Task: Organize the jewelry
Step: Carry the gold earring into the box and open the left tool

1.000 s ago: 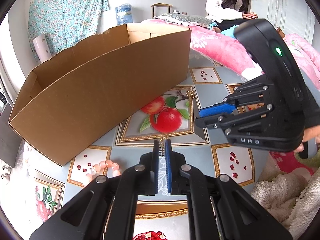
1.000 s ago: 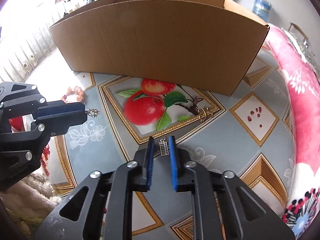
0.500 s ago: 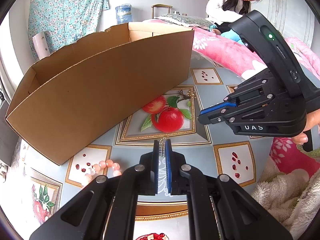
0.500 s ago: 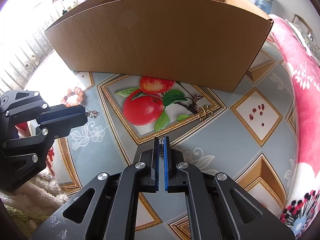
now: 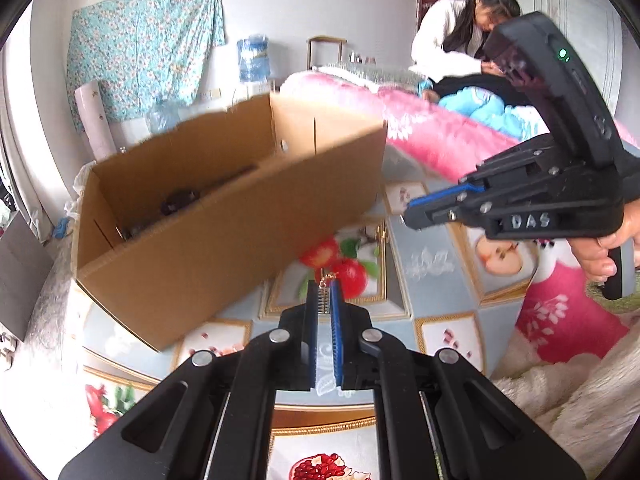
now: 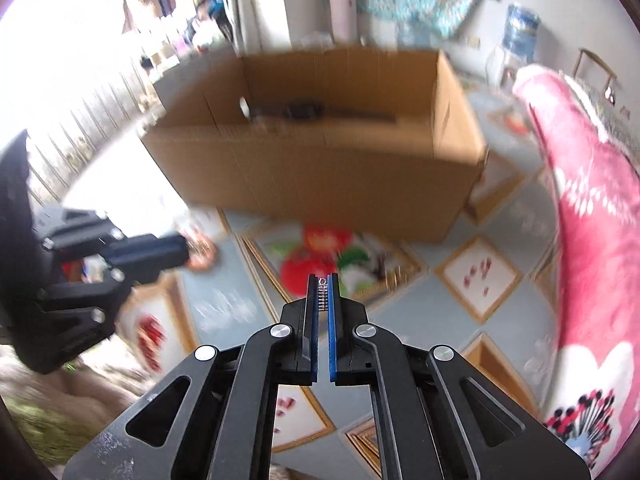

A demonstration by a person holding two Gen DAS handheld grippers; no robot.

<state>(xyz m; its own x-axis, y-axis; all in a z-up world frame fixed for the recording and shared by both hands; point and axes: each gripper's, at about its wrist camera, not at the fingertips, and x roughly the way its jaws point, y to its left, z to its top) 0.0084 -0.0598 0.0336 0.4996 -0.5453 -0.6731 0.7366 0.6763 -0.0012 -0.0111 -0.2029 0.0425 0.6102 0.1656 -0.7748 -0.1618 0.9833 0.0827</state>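
Matt brown cardboard box point(image 5: 224, 216) at upper left; glossy printed floor covering point(image 5: 436, 292) below; fluffy pink blanket point(image 6: 592, 216) at right.

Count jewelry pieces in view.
4: one earring in left claw, another earring in right claw, gold piece on the mat, bead bracelet near the box. Box may hide more.

Right gripper point(image 6: 323, 280) now pinched on an earring point(image 6: 322, 294), both grippers raised, cardboard box point(image 5: 224, 216) interior now visible

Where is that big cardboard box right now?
The cardboard box sits on the fruit-patterned cloth straight ahead of both grippers, beyond the printed red apples, with the pink blanket to its right.
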